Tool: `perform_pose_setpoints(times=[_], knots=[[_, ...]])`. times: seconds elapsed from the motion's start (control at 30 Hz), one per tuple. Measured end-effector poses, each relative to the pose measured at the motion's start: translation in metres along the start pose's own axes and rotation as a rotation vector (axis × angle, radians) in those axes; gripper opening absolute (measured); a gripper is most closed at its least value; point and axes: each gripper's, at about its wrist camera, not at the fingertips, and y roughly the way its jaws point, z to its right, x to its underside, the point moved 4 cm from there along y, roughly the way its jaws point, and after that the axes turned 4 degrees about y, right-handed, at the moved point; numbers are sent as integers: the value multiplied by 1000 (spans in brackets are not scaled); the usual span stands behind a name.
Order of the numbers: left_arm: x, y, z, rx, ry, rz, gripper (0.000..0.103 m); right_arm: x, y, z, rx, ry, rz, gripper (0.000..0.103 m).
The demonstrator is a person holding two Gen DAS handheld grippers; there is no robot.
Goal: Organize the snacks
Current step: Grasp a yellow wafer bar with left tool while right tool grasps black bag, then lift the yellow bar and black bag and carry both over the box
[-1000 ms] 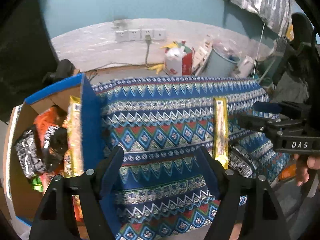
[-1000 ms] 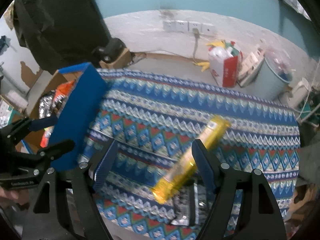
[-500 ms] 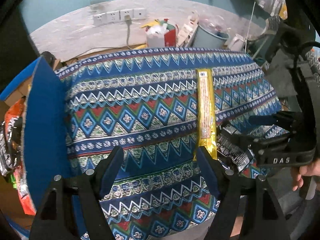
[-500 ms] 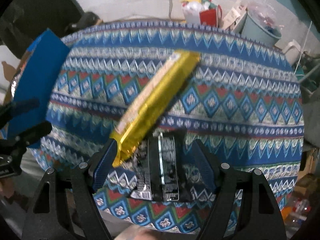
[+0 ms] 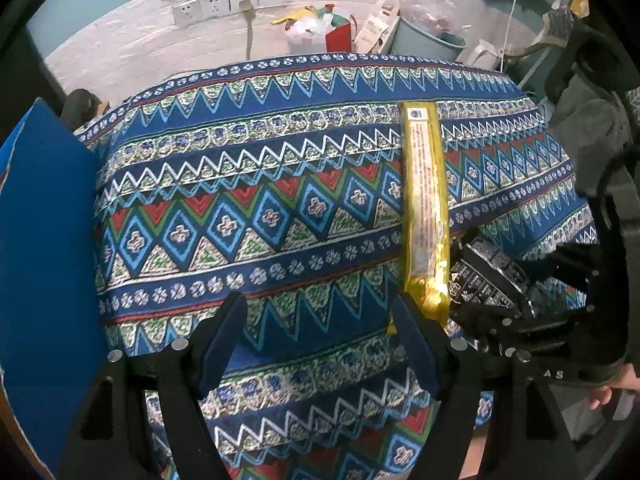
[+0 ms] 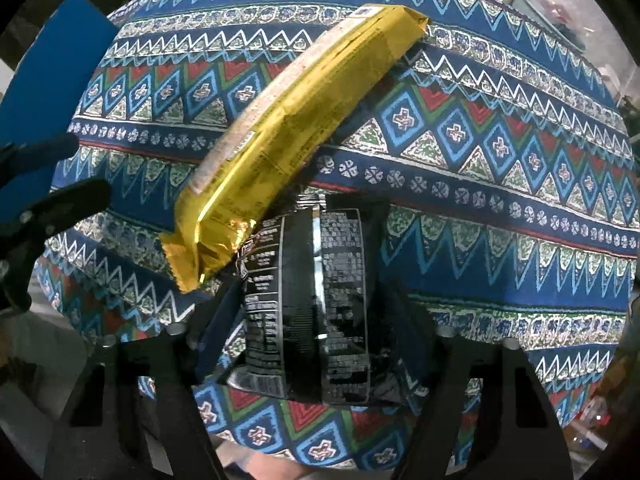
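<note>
The right tool [image 6: 316, 320] points down over a black snack packet [image 6: 320, 300] that lies flat on the patterned cloth [image 6: 500, 152] covering the worktop. The packet sits between its two fingers, which are closing around it; whether the pads press on it yet cannot be told. A long gold snack packet [image 6: 296, 128] lies slantwise just beside it, its crimped near end overlapping the black packet's upper left corner and crowding the right tool's left finger.

The left tool [image 5: 320, 332] hangs above bare cloth with its fingers apart and nothing between them. Its right finger stands just beside the gold packet's near end.

At the left edge of the worktop a blue box flap [image 5: 44, 240] stands upright. Beyond the far edge are wall sockets [image 5: 230, 2], a red and white bag [image 5: 320, 34] and a grey bucket [image 5: 428, 40].
</note>
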Motion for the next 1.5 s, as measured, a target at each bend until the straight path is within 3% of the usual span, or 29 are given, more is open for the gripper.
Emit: perform_pose_setpoints(times=[0.07, 0.57, 1.03, 1.07, 1.13, 1.17, 1.23, 1.4, 1.5], knots=[[-5, 1, 3, 7, -3, 2, 76, 0, -5, 7, 9, 0, 12, 55], [-48, 29, 46, 59, 12, 18, 76, -17, -50, 83, -56, 217, 211, 55], [-71, 74, 74, 47, 41, -12, 76, -25, -63, 136, -69, 297, 256, 55], [-71, 77, 76, 38, 56, -13, 74, -25, -65, 140, -72, 303, 258, 55], [-72, 82, 80, 23, 75, -17, 59, -25, -67, 144, -76, 310, 264, 55], [-72, 83, 81, 11, 82, -10, 57, -25, -67, 145, -77, 314, 267, 55], [-73, 83, 86, 16, 99, 5, 33, -28, -69, 144, -81, 317, 270, 55], [-74, 78, 94, -42, 164, 37, 29, -32, -73, 137, -88, 313, 289, 55], [-72, 73, 90, -40, 146, 33, 28, -35, -80, 132, -89, 304, 304, 55]])
